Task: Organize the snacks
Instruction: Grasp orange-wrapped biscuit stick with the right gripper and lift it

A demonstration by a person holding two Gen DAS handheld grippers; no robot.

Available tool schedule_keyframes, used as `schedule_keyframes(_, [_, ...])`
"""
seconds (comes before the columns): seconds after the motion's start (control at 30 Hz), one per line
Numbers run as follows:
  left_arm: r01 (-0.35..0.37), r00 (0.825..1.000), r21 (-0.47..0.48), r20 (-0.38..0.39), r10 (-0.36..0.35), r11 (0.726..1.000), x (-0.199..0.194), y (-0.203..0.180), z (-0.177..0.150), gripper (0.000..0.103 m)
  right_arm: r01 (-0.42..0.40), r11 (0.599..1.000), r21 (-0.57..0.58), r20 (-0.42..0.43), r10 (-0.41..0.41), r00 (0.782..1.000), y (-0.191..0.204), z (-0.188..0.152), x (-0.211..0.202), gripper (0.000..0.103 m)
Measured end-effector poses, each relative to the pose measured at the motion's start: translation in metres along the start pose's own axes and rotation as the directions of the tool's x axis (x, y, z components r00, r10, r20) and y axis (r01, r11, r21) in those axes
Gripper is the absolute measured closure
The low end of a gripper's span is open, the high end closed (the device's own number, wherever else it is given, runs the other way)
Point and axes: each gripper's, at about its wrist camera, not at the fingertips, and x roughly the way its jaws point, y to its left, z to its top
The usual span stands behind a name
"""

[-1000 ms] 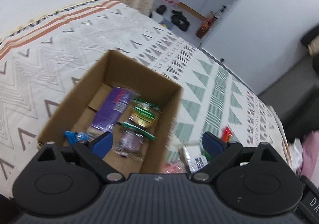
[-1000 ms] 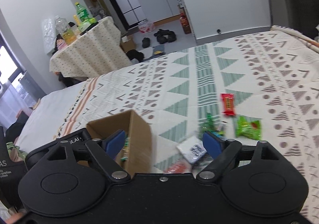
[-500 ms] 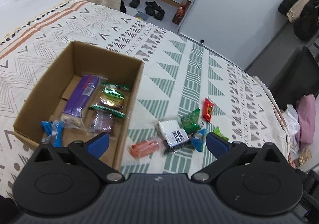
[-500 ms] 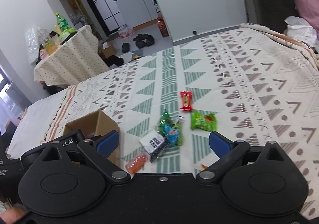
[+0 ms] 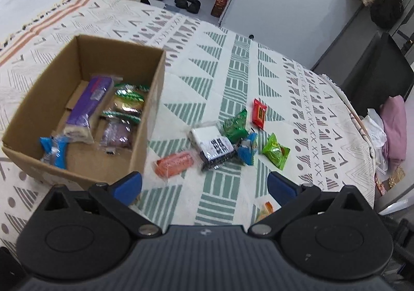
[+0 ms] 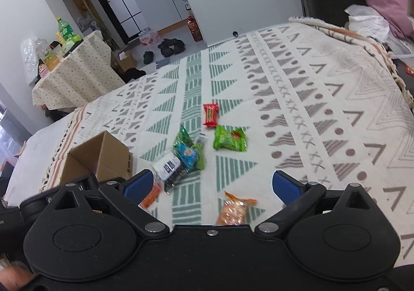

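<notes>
Cardboard box (image 5: 145, 120) on bed (image 5: 233, 58), holding four snacks; loose snack pile (image 5: 220, 140) beside it. Left gripper (image 5: 204, 183), right gripper (image 6: 212, 183): both wide apart, holding nothing.

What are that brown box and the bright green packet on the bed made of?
The box looks like plain matte corrugated cardboard: brown, stiff walls, folded flaps inside. The green packet seems to be glossy plastic film, crinkled with crimped ends; foil lining can't be told.

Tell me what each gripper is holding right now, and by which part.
Nothing is held. The left gripper and the right gripper are both open and empty above the bedspread; the loose snacks lie untouched beside the cardboard box.
</notes>
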Motion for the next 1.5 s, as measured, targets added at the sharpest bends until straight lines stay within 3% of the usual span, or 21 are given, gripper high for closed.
schedule_keyframes(0.13, [0.010,1.000,0.014,-0.015,-0.009,1.000,0.008,-0.006,-0.005,0.001,0.003,1.000,0.016,-0.026,-0.003,1.000,-0.010,-0.007,0.005,0.007])
schedule_keyframes(0.4, [-0.067,0.998,0.037,0.015,0.066,0.997,0.023,-0.008,-0.012,0.003,-0.018,0.995,0.097,-0.103,0.028,0.994,-0.026,-0.024,0.028,0.026])
schedule_keyframes(0.67, [-0.097,0.993,0.039,0.068,0.095,0.994,0.034,-0.013,-0.017,0.007,-0.052,0.990,0.133,-0.175,0.075,0.982,-0.032,-0.038,0.059,0.041])
schedule_keyframes(1.0, [-0.215,0.970,0.020,0.115,0.212,0.976,0.055,-0.012,-0.015,0.008,-0.075,0.989,0.127,-0.261,0.106,0.959,-0.036,-0.044,0.093,0.053])
schedule_keyframes(1.33, [-0.310,0.945,-0.036,0.103,0.312,0.950,0.077,0.000,-0.011,0.008,-0.078,0.994,0.076,-0.278,0.096,0.956,-0.029,-0.046,0.106,0.053])
schedule_keyframes(1.5, [-0.301,0.947,-0.052,0.099,0.304,0.952,0.087,-0.002,-0.013,0.008,-0.086,0.993,0.082,-0.272,0.106,0.956,-0.030,-0.045,0.109,0.054])
